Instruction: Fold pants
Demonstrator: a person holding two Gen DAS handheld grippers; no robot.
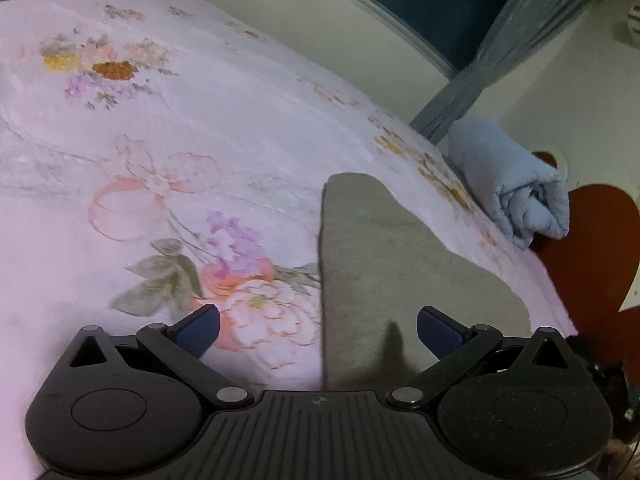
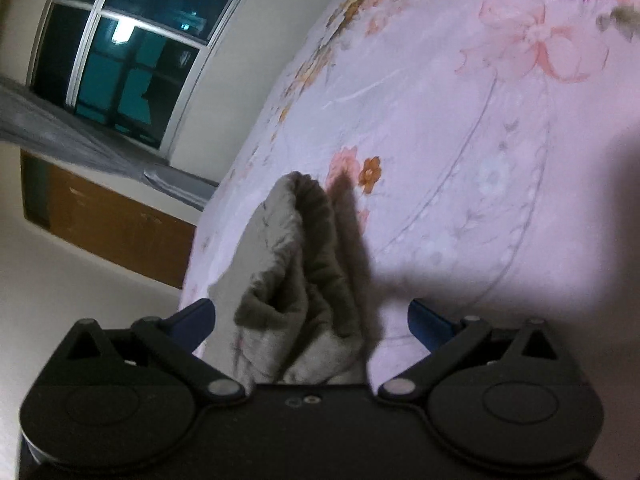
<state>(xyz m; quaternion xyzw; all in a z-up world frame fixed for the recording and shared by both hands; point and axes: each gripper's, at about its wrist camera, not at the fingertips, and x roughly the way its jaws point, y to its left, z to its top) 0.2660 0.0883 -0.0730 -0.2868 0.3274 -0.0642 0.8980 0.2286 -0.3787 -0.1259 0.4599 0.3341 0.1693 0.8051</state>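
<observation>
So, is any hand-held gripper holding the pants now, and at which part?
No. Both the left hand-held gripper and the right one are open; the grey pants lie loose on the bed.

Dim, soft-focus — fisheye-warped edges, hard shadows

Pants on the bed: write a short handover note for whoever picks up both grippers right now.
Left gripper: open, holding nothing, low over the flat part of the grey pants.
Right gripper: open, holding nothing, with the bunched, ribbed end of the pants between its fingers.
Pants lie on the floral bedsheet near its edge; a rolled blue blanket sits beyond.
Done: the pants look partly folded, though the count is unclear.
Left: flatten the bunched end, finish folding.
</observation>
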